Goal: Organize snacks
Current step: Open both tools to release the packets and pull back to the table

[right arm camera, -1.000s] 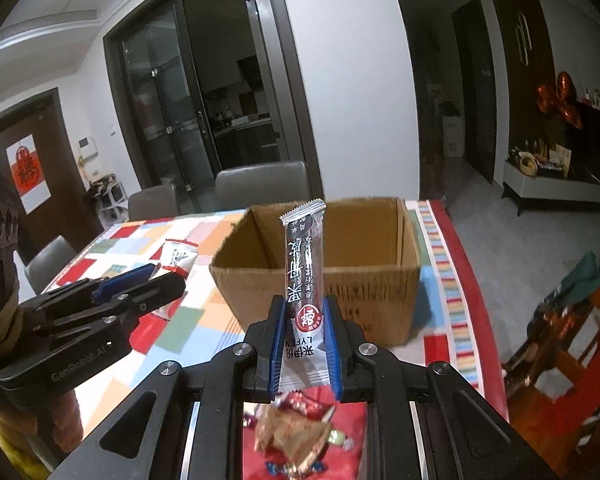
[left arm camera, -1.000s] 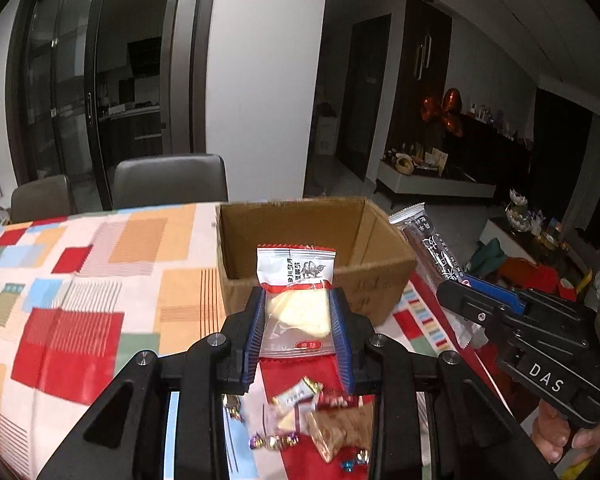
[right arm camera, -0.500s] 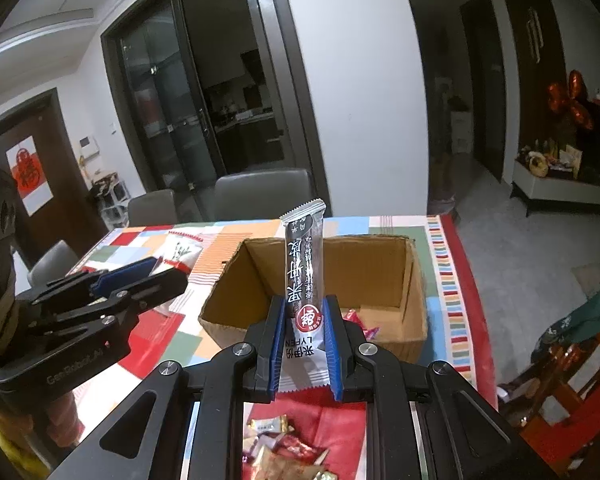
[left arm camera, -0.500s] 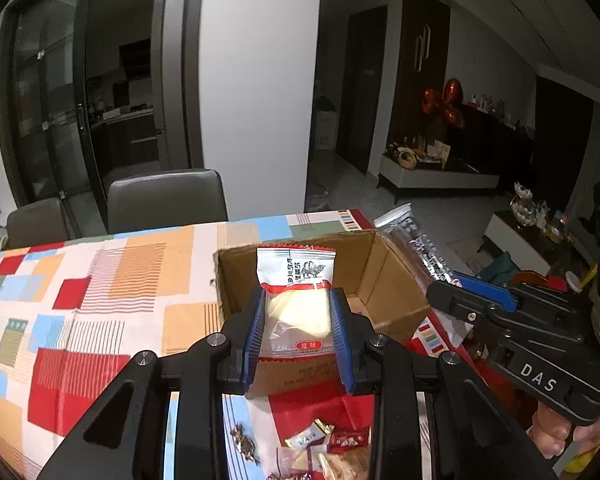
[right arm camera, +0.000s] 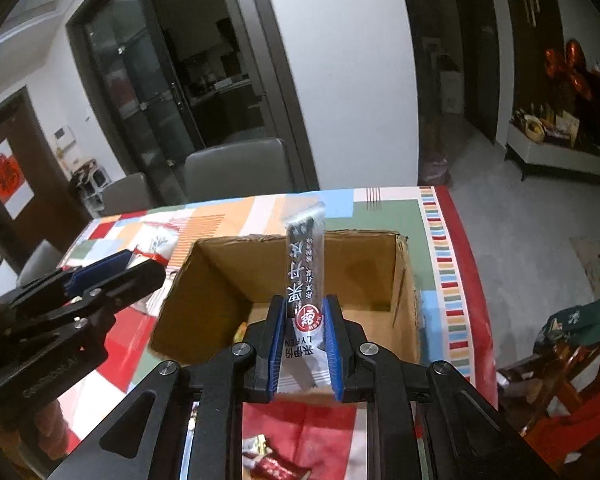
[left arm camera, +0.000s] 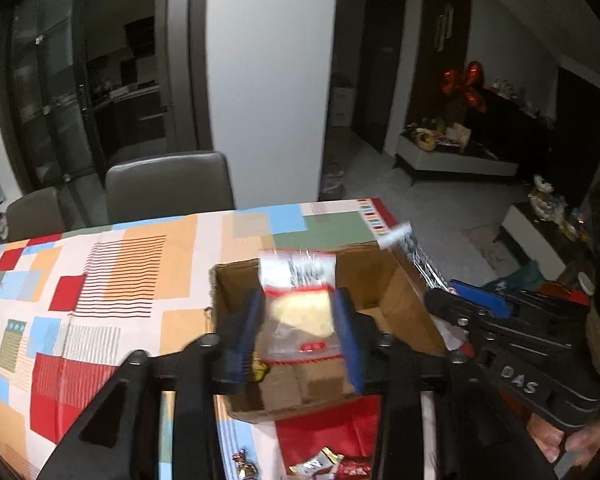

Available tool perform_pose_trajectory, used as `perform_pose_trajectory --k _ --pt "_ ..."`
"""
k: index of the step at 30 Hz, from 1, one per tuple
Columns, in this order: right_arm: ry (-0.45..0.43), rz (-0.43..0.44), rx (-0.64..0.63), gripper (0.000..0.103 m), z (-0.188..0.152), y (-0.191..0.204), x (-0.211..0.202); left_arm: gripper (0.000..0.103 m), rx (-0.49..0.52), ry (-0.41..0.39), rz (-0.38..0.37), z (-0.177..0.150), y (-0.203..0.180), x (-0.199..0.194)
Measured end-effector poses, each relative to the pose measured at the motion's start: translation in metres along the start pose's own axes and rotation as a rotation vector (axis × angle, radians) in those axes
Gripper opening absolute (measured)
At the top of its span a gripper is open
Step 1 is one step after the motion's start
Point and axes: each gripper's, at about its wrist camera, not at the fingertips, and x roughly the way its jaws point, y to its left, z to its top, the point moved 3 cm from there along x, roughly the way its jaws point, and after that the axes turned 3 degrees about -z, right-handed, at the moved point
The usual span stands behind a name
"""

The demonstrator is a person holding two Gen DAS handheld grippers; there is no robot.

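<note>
Snacks were carried over the cardboard box [right arm camera: 284, 280] for dropping in: the left tool [left arm camera: 300, 328], jaws just opening, stood loose around a pastry packet [left arm camera: 298, 304]; the right tool [right arm camera: 305, 344] clamped a dark stick packet [right arm camera: 305, 268] upright.

Two hand-held grippers angled downward, side by side

The left gripper [left arm camera: 300, 332] tilts forward and down, its blue-padded jaws having just been opening, with a clear snack packet [left arm camera: 298, 308] between them and the pads no longer plainly pressing its sides. The right gripper [right arm camera: 302, 344] points down at a similar slant, its jaws nearly closed and clamped on a tall dark stick packet [right arm camera: 305, 280] that stands upright between the pads. Each gripper shows at the edge of the other's view, and the person's hand [left arm camera: 556, 440] wraps the right gripper's handle from below, fingers curled.
</note>
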Motion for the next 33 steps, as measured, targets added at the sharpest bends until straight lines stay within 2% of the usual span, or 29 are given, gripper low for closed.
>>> perform_pose_trajectory --k 2,4,6,8,10,16,20,26,33 --pt "0.002 -0.015 0.014 0.045 0.001 -0.004 0.002 0.057 0.002 -0.005 0.019 -0.001 0.001 0.000" --pt "-0.005 -0.023 0.008 0.047 -0.001 -0.005 -0.001 0.058 0.003 -0.012 0.030 -0.004 0.003 -0.003" --pt "-0.008 -0.034 -0.008 0.047 -0.004 -0.004 -0.006 0.064 -0.005 -0.020 0.024 -0.010 0.005 -0.010" --pt "-0.017 -0.016 -0.018 0.056 -0.009 -0.001 -0.014 0.064 0.001 -0.032 0.012 -0.015 0.005 -0.018" --pt "-0.029 -0.007 -0.025 0.059 -0.017 0.001 -0.023 0.065 0.014 -0.048 0.013 -0.022 0.003 -0.027" --pt "-0.055 0.030 -0.080 0.060 -0.046 0.013 -0.048 0.066 0.047 -0.102 0.023 -0.050 -0.004 -0.060" --pt "-0.084 0.029 -0.112 0.070 -0.065 0.020 -0.062 0.066 0.071 -0.135 0.032 -0.072 -0.006 -0.078" --pt "-0.123 0.029 -0.139 0.070 -0.095 0.030 -0.079 0.067 0.098 -0.156 0.044 -0.106 -0.007 -0.094" --pt "-0.086 0.046 -0.141 0.070 -0.128 0.038 -0.080 0.067 0.106 -0.156 0.060 -0.140 -0.002 -0.101"
